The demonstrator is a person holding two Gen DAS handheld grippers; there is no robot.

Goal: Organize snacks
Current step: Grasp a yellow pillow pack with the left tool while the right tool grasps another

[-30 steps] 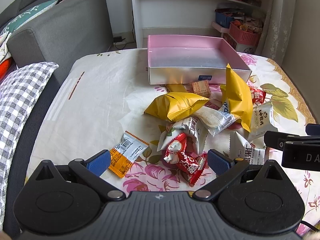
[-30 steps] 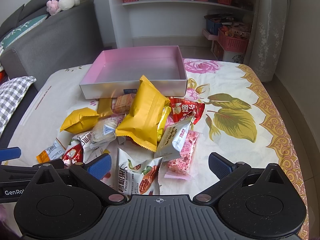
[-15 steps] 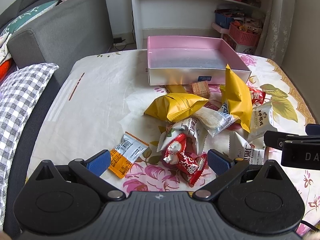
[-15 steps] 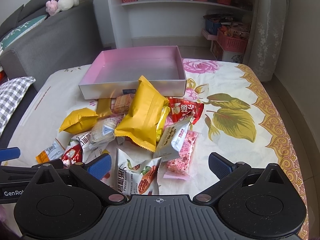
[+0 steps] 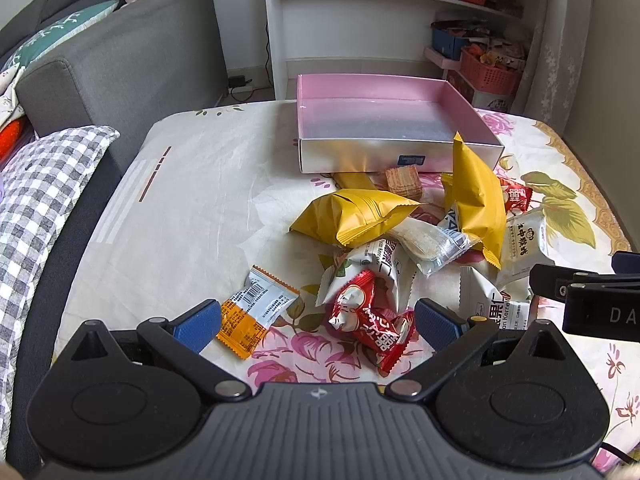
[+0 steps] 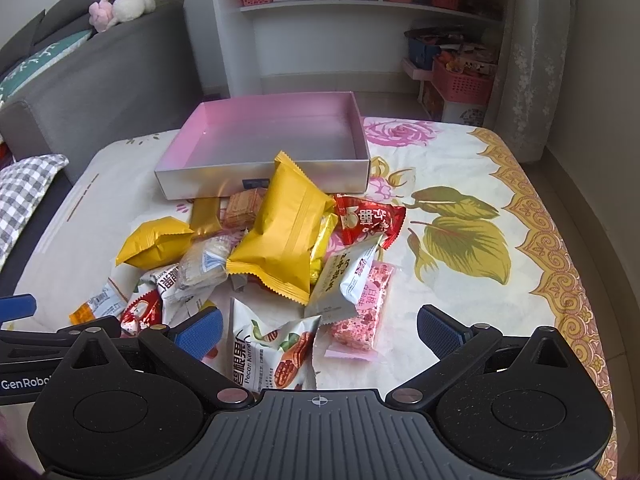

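Note:
A heap of snack packets lies on a floral cloth in front of an empty pink box (image 5: 384, 124) (image 6: 272, 132). My left gripper (image 5: 318, 324) is open, low over the cloth, with a red packet (image 5: 372, 320) and an orange-white packet (image 5: 256, 308) between its fingers, touching neither. The right gripper (image 6: 320, 330) is open too, above a white pecan packet (image 6: 268, 348) and a pink bar (image 6: 362, 308). Two yellow bags (image 6: 284, 232) (image 6: 154, 240) lie further in, with a red packet (image 6: 368, 220) to the right. Neither gripper holds anything.
A grey sofa (image 5: 120, 56) with a checked pillow (image 5: 36, 200) flanks the left. A white shelf unit (image 6: 340, 20) and pink baskets (image 6: 464, 80) stand behind the box. Bare cloth stretches left (image 5: 192, 200) of the heap and right (image 6: 480, 280) of it.
The right gripper view has shifted a little, with the heap sliding slightly left in it. The left gripper and the packets have stayed put.

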